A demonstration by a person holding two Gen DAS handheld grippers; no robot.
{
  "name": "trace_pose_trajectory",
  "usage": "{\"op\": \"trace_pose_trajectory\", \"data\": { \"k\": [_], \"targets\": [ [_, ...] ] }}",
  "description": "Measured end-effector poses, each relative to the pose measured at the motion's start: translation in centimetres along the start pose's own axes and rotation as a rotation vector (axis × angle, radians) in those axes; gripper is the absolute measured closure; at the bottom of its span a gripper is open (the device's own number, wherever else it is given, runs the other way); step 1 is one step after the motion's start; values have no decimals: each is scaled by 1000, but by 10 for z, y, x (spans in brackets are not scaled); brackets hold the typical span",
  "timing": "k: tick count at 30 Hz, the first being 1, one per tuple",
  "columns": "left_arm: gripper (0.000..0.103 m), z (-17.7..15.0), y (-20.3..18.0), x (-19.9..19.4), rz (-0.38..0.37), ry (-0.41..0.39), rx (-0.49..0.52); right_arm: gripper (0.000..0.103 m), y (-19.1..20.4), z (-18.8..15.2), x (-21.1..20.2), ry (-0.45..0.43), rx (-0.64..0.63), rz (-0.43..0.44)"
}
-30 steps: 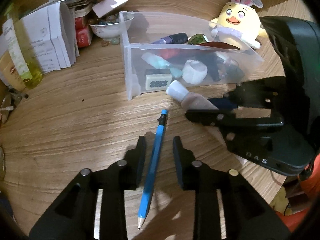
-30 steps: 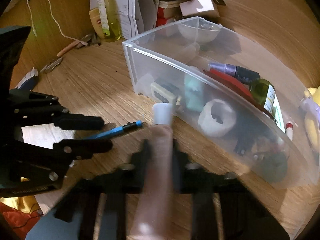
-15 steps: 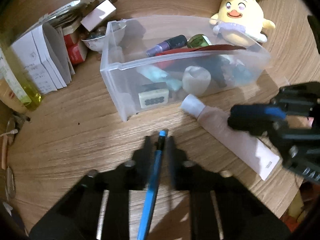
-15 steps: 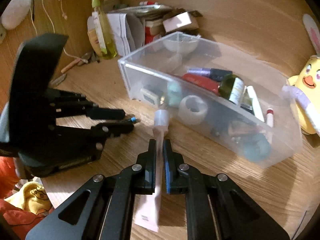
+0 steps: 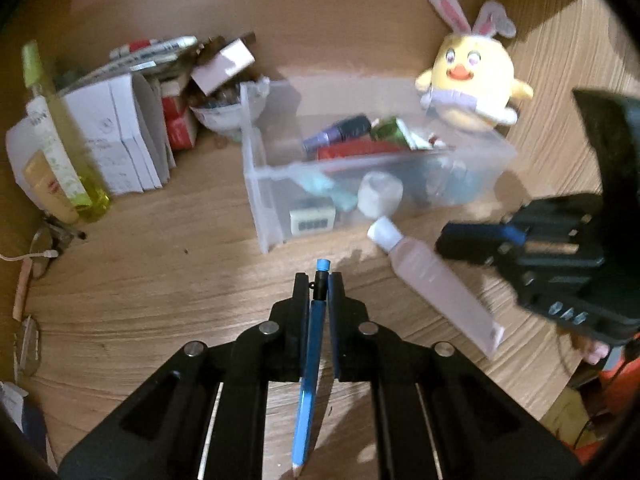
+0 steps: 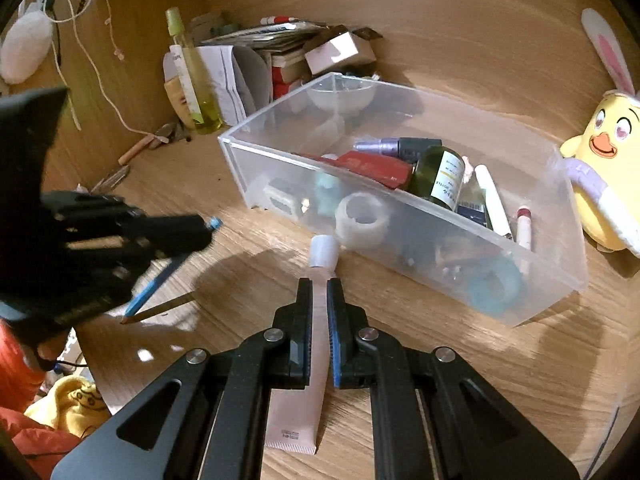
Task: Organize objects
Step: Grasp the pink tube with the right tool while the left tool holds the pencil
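Observation:
My left gripper is shut on a blue mechanical pencil and holds it a little above the wooden table, tip toward the camera. My right gripper is shut on a pale pink tube with a white cap, which points at the clear plastic bin. The bin holds several small items: bottles, a red case, a tape roll. In the left wrist view the tube sticks out of the right gripper just in front of the bin. The left gripper with the pencil hangs left of the tube.
A yellow plush chick with bunny ears stands behind the bin on the right. At the back left are a bottle of yellow liquid, folded papers, small boxes and a bowl. The table edge curves past at the lower right.
My left gripper closed on the pencil, which lay between its open fingers, and lifted it off the table. My right gripper kept the tube and rose with it.

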State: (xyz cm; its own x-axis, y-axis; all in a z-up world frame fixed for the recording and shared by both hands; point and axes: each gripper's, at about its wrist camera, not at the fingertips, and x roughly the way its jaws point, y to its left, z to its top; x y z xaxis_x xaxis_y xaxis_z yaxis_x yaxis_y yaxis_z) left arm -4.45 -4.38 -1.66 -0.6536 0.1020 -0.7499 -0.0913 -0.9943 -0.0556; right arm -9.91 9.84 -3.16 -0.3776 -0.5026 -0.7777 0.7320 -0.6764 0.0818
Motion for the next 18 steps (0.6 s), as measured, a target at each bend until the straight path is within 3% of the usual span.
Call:
{"op": "trace_pose_trajectory", "data": {
  "k": [2,4,5,12,14,15,18],
  "targets": [
    [95,2,1,-8,2,-22,-6,84,3,2,4,10,-11,-4],
    [95,3,1,-15,0,-40,-9,62,6,4,10,10,-17,-26],
    [95,4,2,-18,-1,-49,-9,60,7,6,14,12,-21,-36],
    [98,13,5,-40,-10,-108,-17,60,4,15,42,76,-5,-57],
    [98,14,6,-47,-16,-129,-23,66,7,14,48,78,-22,-69],
    [98,15,6,-50,-17,-138,-25,78,9,14,50,83,-31,-77],
    [98,17,7,-55,-18,-158,-24,81,10,12,51,70,-38,-79]
  ]
}}
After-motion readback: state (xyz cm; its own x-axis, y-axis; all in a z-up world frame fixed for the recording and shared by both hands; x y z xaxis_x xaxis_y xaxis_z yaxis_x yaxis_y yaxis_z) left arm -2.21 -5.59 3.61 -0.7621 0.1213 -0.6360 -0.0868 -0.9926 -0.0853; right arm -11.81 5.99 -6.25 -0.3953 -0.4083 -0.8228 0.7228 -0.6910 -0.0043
